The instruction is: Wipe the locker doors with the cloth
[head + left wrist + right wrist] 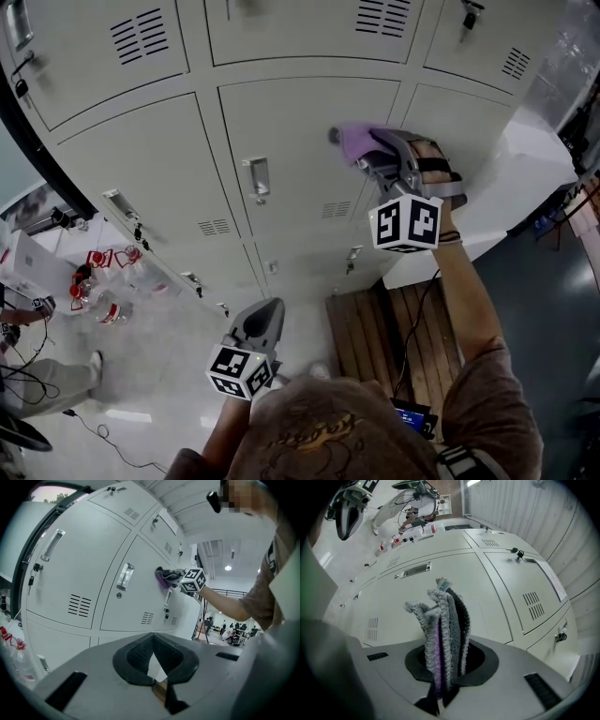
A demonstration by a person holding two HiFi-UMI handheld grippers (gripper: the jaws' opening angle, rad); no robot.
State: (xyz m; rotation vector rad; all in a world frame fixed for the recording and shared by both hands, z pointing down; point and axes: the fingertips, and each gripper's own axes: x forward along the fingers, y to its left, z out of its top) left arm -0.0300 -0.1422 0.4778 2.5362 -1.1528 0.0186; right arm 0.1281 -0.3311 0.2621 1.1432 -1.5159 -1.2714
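A purple and grey cloth (352, 141) (163, 577) is pressed against the middle pale grey locker door (300, 122), to the right of its recessed handle (257, 176). My right gripper (370, 150) is shut on it. In the right gripper view the folded cloth (443, 625) stands up between the jaws of the right gripper (444, 658) and hides the fingertips, with the door (487, 592) just beyond. My left gripper (267, 314) (152, 641) hangs low, well off the lockers, jaws together and holding nothing.
More locker doors (141, 159) surround the middle one. A wooden pallet (403, 328) lies on the floor below the right arm. Bottles with red caps (103, 281) stand at the left. Someone's legs (47, 380) and cables are at the far left. A white surface (506, 187) is at the right.
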